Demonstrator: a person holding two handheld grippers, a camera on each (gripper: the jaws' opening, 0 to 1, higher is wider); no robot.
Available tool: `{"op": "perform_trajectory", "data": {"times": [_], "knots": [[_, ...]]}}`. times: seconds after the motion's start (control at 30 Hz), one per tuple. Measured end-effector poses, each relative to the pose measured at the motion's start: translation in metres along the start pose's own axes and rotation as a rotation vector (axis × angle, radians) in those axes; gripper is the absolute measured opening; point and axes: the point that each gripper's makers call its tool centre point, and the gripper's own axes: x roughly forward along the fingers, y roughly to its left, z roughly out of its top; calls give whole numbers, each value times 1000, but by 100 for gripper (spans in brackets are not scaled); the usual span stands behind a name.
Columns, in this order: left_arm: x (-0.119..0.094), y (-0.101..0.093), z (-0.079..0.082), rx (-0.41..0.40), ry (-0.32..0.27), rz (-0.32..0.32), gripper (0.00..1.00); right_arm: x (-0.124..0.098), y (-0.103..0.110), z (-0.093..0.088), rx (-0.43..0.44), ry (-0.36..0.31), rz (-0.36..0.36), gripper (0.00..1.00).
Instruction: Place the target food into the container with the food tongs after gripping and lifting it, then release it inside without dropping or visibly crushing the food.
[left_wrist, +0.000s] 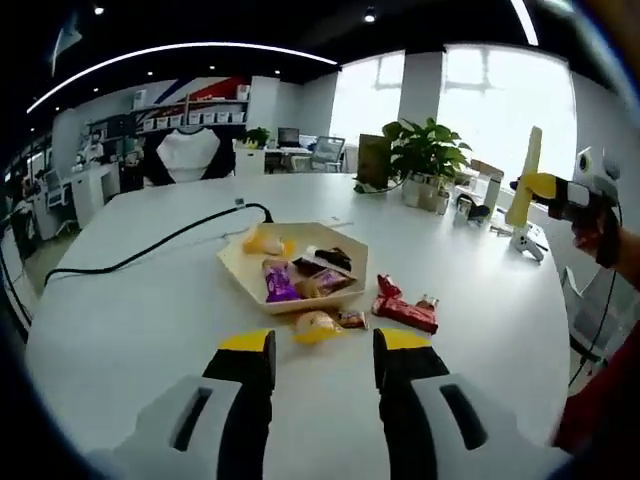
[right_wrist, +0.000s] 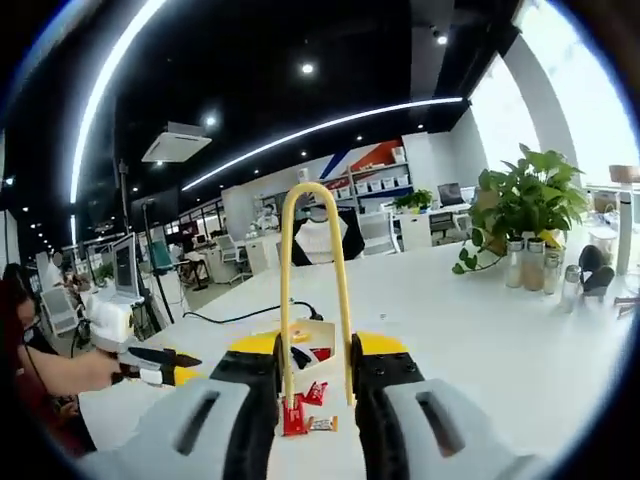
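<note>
On the white desk sat a beige container holding wrapped snacks. Just beside its near rim lay a yellow-wrapped snack and a red packet. The left gripper hovered before the container, jaws released. The right gripper held the yellow food tongs clamped upright, above the container.

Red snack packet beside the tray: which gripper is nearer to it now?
Left. The left gripper hovers just short of the red snack packet; the right gripper, holding the tongs, is raised well away.
</note>
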Motion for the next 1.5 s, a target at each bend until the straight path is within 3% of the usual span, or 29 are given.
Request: {"op": "perform_trajectory", "data": {"times": [0.2,0.43,0.73,0.83,1.13,1.5], "knots": [[27,0,5,-35,-19,14,45,-4,-6,4,3,-3,-17,24],[35,7,11,-34,-26,59,45,-1,-5,13,5,-14,-4,24],[50,8,-8,-43,57,84,42,0,-5,13,17,-12,8,24],[53,5,-15,-67,84,79,36,-3,-8,12,20,-8,3,24],[56,4,-30,-77,136,81,31,-9,-18,11,39,-10,-15,24],[44,1,-36,-84,154,61,25,-5,-10,11,41,-11,8,24]]}}
